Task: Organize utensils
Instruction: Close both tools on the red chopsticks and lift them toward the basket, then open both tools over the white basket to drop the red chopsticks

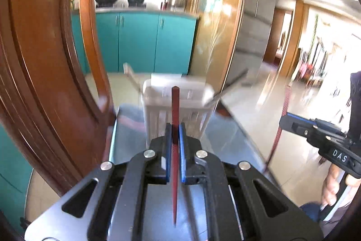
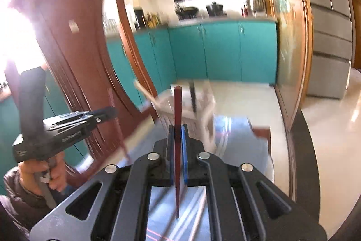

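Each gripper's fingers (image 1: 175,128) are clamped on a red chopstick (image 1: 175,105) — long axis upright, blunt end up.

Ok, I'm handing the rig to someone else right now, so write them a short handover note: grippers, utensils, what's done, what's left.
Left gripper: shut on a red chopstick, held upright.
Right gripper: shut on another red chopstick, also upright.
White utensil holder: on the glossy table ahead of both grippers; a pale utensil and a dark utensil already lean in it.
Done: both chopsticks picked up.
Left: drop both chopsticks into the holder. Pale sticks below the right gripper may still need sorting; too blurred to tell.
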